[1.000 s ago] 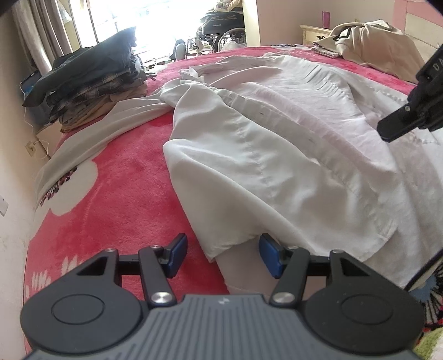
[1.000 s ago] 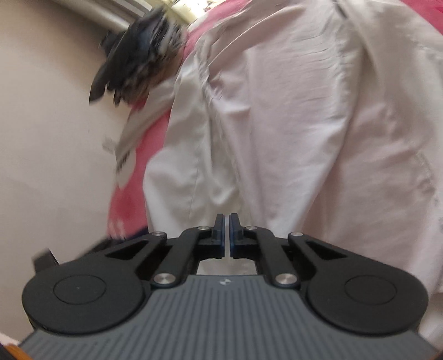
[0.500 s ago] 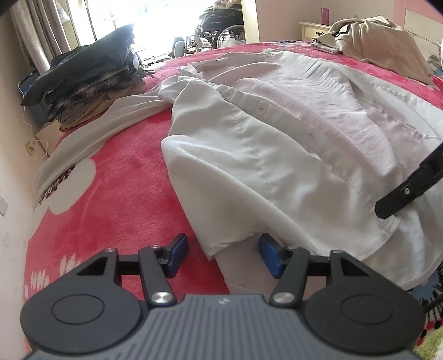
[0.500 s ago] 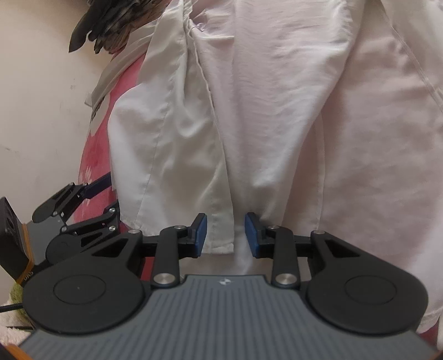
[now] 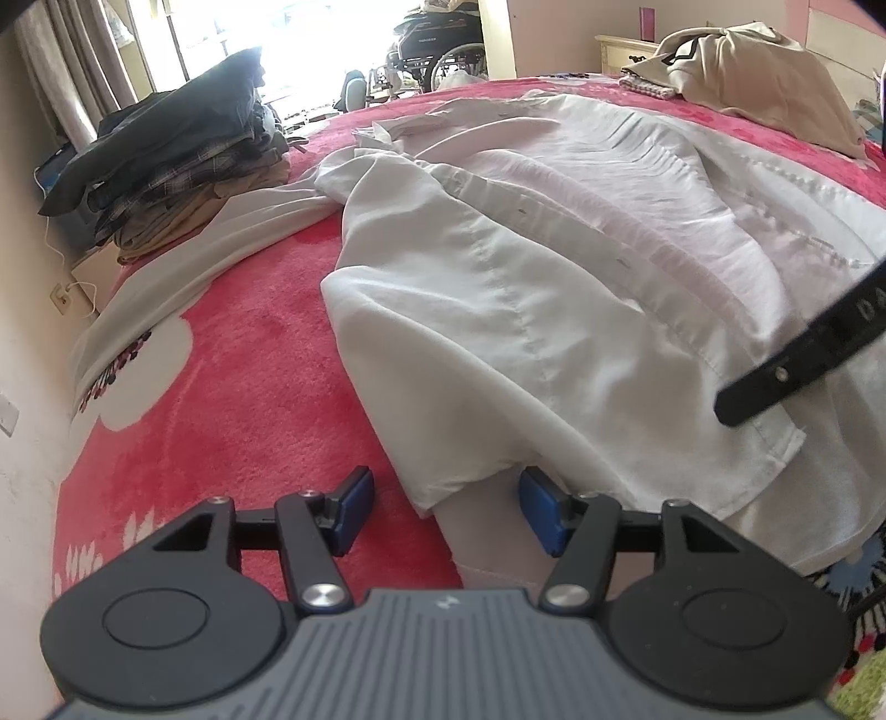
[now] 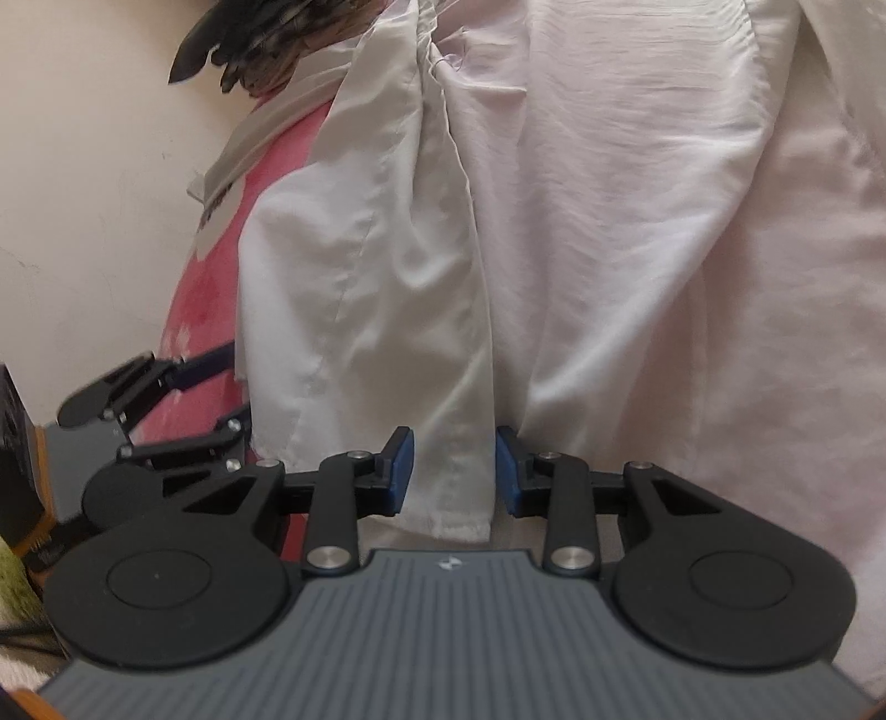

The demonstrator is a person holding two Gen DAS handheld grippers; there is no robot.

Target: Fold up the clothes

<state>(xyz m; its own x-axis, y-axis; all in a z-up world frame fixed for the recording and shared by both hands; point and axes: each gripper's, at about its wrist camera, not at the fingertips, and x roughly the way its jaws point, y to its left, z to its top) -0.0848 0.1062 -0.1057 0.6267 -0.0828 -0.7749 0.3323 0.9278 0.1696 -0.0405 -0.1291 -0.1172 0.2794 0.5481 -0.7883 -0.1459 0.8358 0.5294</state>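
A white button-up shirt lies spread on a red floral blanket. My left gripper is open at the shirt's near hem corner, its blue pads on either side of the folded edge. My right gripper is open, low over the shirt, with a hem strip lying between its pads. The right gripper's black body shows at the right of the left wrist view. The left gripper shows at the left of the right wrist view.
A stack of folded dark and plaid clothes sits at the far left of the bed. A beige garment lies at the far right. A wall runs along the bed's left side. A wheelchair stands beyond the bed.
My right gripper has opened from shut and come down to the shirt's near hem. My left gripper has stayed open at the hem corner.
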